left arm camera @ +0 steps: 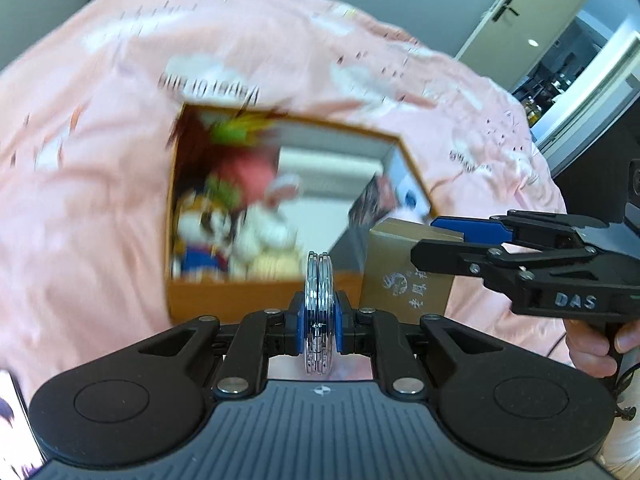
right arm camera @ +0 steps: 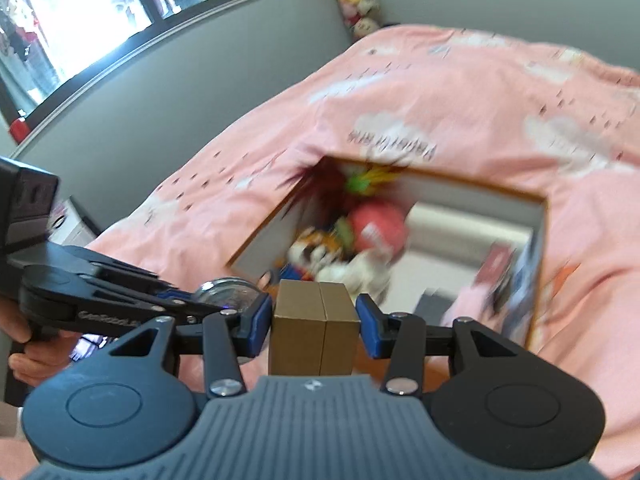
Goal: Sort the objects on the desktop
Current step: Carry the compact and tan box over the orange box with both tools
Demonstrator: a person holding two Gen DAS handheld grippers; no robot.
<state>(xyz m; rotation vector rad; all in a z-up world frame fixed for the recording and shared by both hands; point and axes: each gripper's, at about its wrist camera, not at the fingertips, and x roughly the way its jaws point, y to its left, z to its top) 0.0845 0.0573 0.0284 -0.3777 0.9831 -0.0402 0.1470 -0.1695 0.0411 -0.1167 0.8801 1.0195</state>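
Note:
My left gripper [left arm camera: 319, 304] is shut on a round silver metal disc [left arm camera: 319, 280], which I see edge-on between the blue pads. My right gripper [right arm camera: 314, 308] is shut on a small brown cardboard box [right arm camera: 314, 328] with a seam down its middle. In the left wrist view the right gripper [left arm camera: 424, 240] comes in from the right and holds the cardboard box [left arm camera: 400, 272] beside the disc. In the right wrist view the left gripper [right arm camera: 240, 308] reaches in from the left with the silver disc [right arm camera: 228, 292]. Both hover just in front of an open storage box [left arm camera: 260, 292] with an orange rim [right arm camera: 460, 184].
Blurred plush toys [left arm camera: 224, 216] fill the left of the storage box, seen again as plush toys [right arm camera: 344, 256] from the right wrist. A pink patterned bedspread [left arm camera: 100, 160] surrounds it. A door [left arm camera: 520, 20] is at the right, a window [right arm camera: 80, 20] at the far left. A hand [left arm camera: 596, 344] holds each gripper.

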